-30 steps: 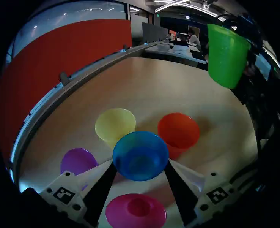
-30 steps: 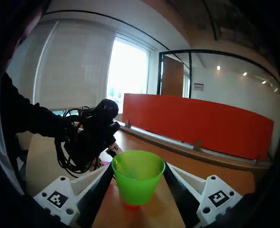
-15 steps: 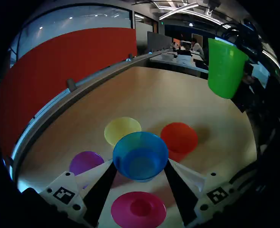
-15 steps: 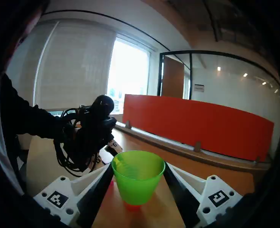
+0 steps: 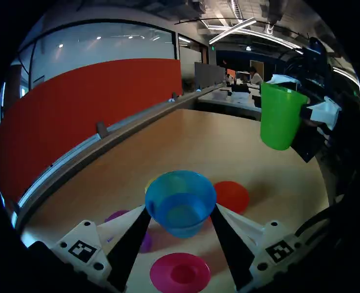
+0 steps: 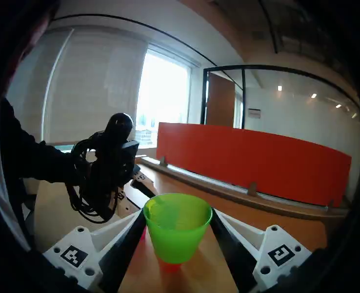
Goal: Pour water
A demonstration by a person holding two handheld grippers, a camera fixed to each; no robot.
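No word, brand or number can be read. Square black-and-white coded markers (image 5: pixel 80 250) are carried on white plastic plates (image 5: pixel 102 232) low in both views, without letters. A small white wall sign (image 6: pixel 254 113) is too small to be read.

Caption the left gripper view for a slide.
Left tongs grip a blue cup; a pink cup and an orange cup sit on the table, a green cup held aloft.
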